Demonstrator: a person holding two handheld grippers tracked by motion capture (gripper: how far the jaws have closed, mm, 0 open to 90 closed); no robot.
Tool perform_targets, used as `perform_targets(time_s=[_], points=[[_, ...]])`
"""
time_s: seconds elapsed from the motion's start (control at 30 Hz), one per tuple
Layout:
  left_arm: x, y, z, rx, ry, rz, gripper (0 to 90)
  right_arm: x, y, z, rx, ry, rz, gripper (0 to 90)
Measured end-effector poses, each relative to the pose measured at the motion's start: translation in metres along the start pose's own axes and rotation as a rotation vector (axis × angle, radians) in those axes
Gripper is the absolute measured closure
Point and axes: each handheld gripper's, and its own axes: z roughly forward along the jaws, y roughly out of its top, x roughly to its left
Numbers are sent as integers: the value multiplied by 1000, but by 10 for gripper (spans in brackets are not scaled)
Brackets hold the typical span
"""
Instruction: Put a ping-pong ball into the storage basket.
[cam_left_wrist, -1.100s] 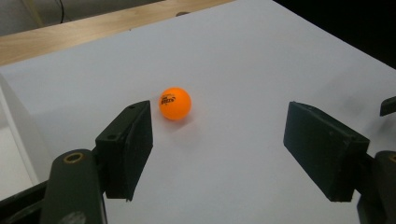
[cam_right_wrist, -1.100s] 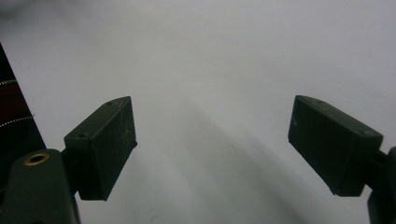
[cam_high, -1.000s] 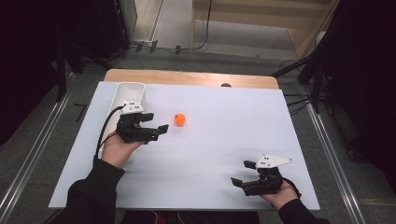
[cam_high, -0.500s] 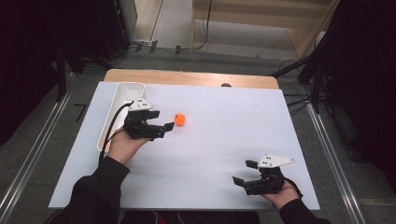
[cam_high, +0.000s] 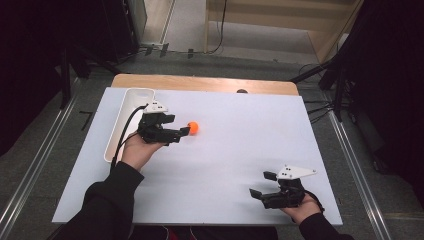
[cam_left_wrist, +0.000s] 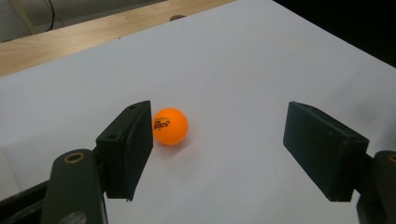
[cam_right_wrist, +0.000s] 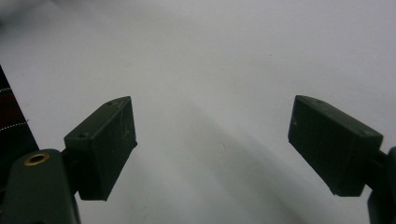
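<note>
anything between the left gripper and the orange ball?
Nothing visible. The left gripper is open, and the orange ball sits on bare white table just ahead of its jaws, close by one of them.
</note>
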Motion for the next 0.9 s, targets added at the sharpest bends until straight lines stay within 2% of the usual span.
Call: perform_targets(time_s=[0.2, 0.33, 0.5, 0.53, 0.57, 0.6, 0.67, 0.73, 0.9], points=[[2, 3, 6, -14, -21, -9, 249, -1, 0, -1, 2, -1, 7, 137], [5, 4, 12, -27, -50, -40, 249, 0, 0, 0, 1, 6, 2, 137], [2, 8, 20, 0, -49, -1, 245, 0, 0, 0, -3, 5, 3, 137], [1, 9, 22, -1, -54, 1, 214, 0, 0, 0, -2, 7, 5, 137], [1, 10, 24, 2, -50, 2, 135, -1, 1, 0, -1, 7, 2, 137], [1, 10, 25, 7, -49, 2, 19, 0, 1, 0, 0, 8, 4, 137], [2, 11, 27, -18, -67, -2, 0, -1, 1, 0, 0, 9, 3, 137], [3, 11, 29, -11, -70, -6, 0, 0, 1, 0, 0, 9, 4, 137], [5, 13, 36, -7, -40, -6, 0, 0, 1, 0, 1, 11, 3, 137]])
